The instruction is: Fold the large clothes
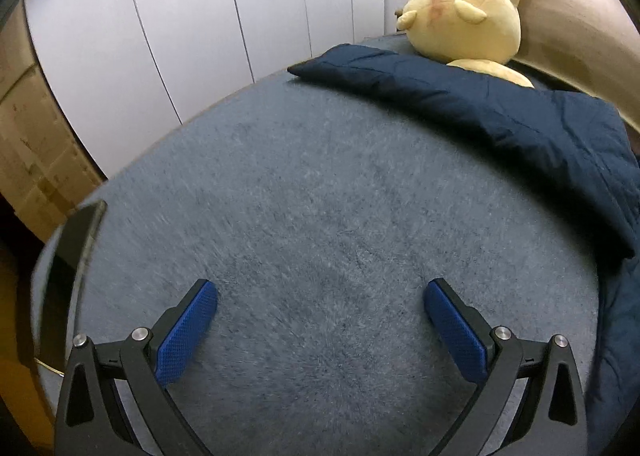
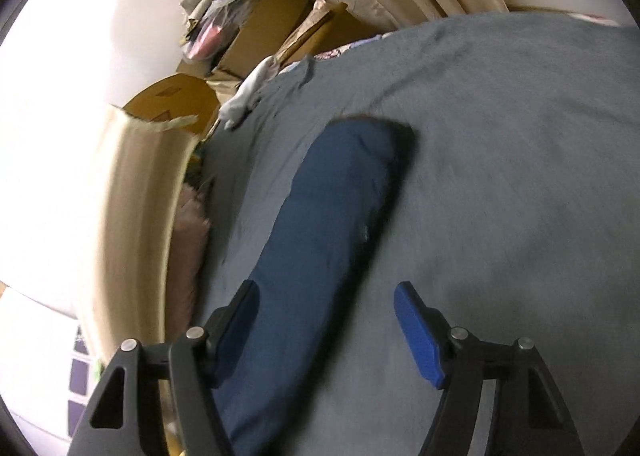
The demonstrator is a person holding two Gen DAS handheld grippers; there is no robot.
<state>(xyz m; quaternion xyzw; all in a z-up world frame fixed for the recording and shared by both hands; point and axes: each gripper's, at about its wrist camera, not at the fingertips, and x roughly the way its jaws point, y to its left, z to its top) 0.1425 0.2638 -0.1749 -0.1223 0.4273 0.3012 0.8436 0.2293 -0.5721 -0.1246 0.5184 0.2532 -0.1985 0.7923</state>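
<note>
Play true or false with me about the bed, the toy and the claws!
1. A yellow plush toy lies at the far end of the grey fuzzy bed cover. True.
2. The left claw is squeezing the dark blue padded jacket. False: it is open over bare cover.
3. The toy touches the jacket. True.
4. The right claw is shut tight. False: its jaws stand apart, with a jacket sleeve below them.
</note>
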